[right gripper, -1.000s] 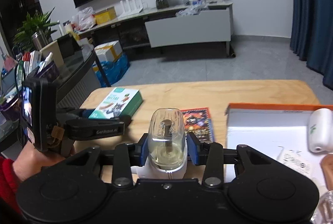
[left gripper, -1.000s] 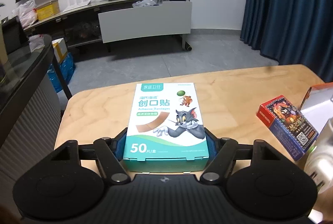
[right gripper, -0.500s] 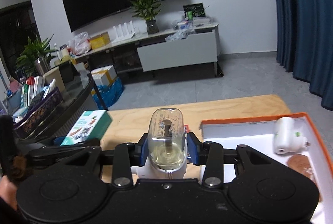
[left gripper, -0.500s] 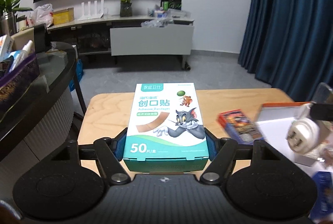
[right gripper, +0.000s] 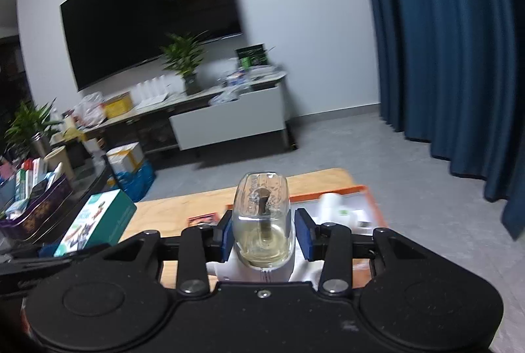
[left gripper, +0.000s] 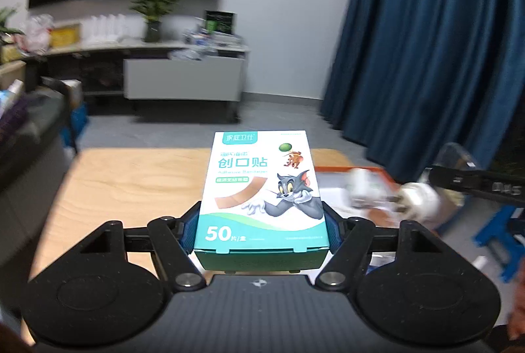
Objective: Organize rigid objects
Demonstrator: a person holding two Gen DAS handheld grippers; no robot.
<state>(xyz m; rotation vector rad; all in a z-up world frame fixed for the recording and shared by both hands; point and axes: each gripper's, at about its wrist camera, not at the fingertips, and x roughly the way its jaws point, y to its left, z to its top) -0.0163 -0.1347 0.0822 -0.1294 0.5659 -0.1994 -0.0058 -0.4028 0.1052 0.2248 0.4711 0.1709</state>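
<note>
**Both grippers loaded above the table**

Left wrist view: the left gripper (left gripper: pixel 261 230) clamps the bandage box (left gripper: pixel 261 192), held level above the wooden table (left gripper: pixel 131 182); the orange-rimmed tray (left gripper: pixel 347 170) lies to the right, blurred.

Right wrist view: the right gripper (right gripper: pixel 261 233) grips the clear-topped plug-in device (right gripper: pixel 261 221) above the table (right gripper: pixel 157 212); the tray (right gripper: pixel 370 205) holds a white roll (right gripper: pixel 329 205).
</note>
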